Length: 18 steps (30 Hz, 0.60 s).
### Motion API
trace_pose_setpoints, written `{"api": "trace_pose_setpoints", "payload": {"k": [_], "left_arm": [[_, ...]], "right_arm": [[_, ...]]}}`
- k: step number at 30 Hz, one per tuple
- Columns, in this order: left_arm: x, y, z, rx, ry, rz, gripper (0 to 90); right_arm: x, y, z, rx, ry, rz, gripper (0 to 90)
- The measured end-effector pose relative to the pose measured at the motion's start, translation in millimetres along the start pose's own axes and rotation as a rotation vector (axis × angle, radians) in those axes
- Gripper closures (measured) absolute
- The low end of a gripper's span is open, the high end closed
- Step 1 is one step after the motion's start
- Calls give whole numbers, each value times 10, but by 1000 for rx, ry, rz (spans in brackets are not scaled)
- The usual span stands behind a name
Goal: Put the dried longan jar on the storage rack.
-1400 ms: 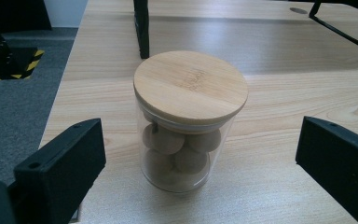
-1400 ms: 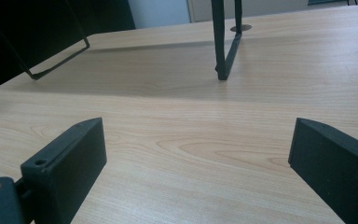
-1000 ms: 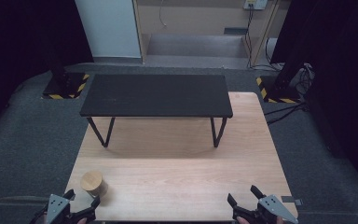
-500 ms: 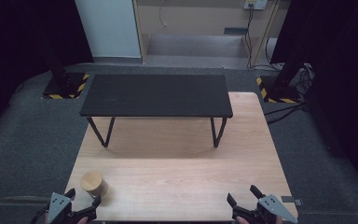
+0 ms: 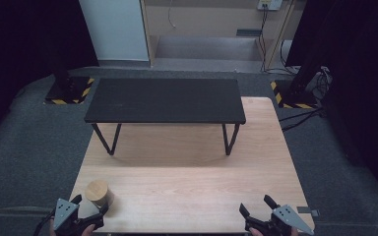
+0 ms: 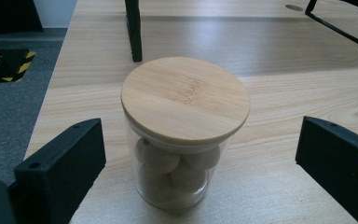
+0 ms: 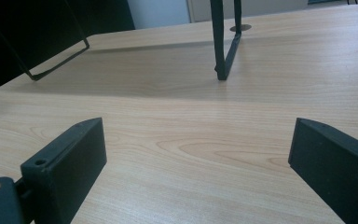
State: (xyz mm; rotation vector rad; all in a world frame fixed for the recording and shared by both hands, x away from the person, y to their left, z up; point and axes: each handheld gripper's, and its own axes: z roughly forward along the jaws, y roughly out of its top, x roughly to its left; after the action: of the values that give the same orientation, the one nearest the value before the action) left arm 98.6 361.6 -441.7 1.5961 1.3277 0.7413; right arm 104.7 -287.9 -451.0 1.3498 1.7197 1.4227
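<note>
A clear glass jar with a round wooden lid stands at the front left of the wooden table. In the left gripper view the jar holds several round brown balls and stands upright between my two black jaws without touching them. My left gripper is open just behind the jar at the table's front edge. At the front right edge my right gripper is open over bare wood; its jaws are spread wide with nothing between them.
A low black bench on thin black legs stands across the far half of the table. Its legs show ahead of the right gripper. Grey carpet surrounds the table, with black-and-yellow striped stand bases at both far corners.
</note>
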Motion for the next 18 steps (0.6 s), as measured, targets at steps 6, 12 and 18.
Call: {"api": "trace_pose_setpoints", "payload": {"k": [6, 12, 18], "left_arm": [[31, 6, 56, 6, 0, 2, 4], [66, 12, 143, 13, 8, 0, 4], [88, 25, 251, 21, 0, 16, 7]], "right_arm": [[-5, -2, 13, 2, 0, -1, 44], [-2, -6, 14, 4, -2, 2, 44], [-7, -11, 9, 7, -7, 4, 44]]}}
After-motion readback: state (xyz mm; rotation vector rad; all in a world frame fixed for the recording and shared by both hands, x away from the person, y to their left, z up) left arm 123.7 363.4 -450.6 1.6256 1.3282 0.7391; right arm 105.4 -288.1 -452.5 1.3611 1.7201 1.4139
